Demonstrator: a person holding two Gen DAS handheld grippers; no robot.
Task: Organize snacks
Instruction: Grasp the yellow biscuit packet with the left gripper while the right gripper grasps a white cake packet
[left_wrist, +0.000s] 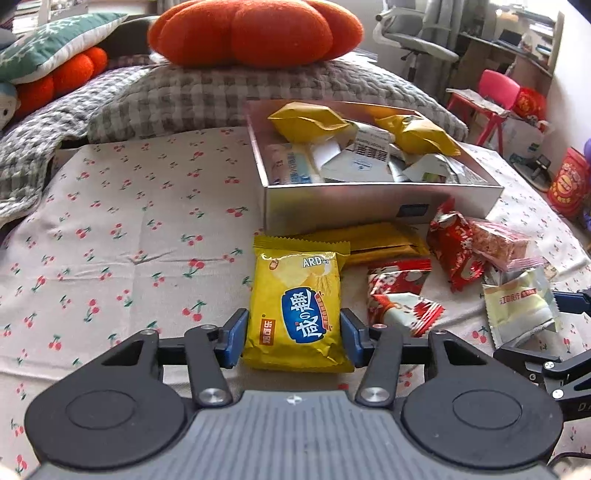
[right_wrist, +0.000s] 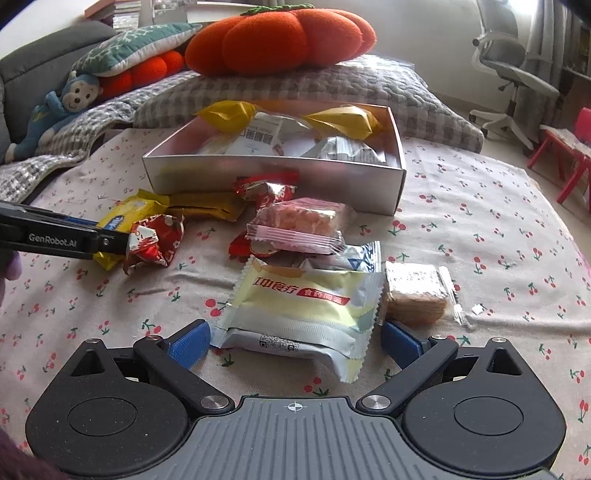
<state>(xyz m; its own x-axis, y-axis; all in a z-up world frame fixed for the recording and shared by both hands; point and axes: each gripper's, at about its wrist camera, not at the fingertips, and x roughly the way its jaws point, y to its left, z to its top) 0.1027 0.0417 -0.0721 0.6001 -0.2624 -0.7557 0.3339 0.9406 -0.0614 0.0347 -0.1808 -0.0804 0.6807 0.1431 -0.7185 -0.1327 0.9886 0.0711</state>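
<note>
Box (right_wrist: 273, 177) at twelve o'clock on the bedsheet (right_wrist: 480, 236), holding several snack packets, pillow (right_wrist: 332, 85) behind it with pumpkin cushion (right_wrist: 280, 37) on top. Loose packets just before the box. Biscuit packet (left_wrist: 295, 306) between left gripper (left_wrist: 293, 338) pads (left_wrist: 236, 338). Cake packet (right_wrist: 299, 306) between right gripper (right_wrist: 295, 341) pads, wafer packet (right_wrist: 417, 291) at three o'clock.

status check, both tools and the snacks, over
Left tool shut on yellow cracker pack. Right tool open, straddling pale green pack, not gripped. Box ahead, partly filled; loose snacks lie between.
</note>
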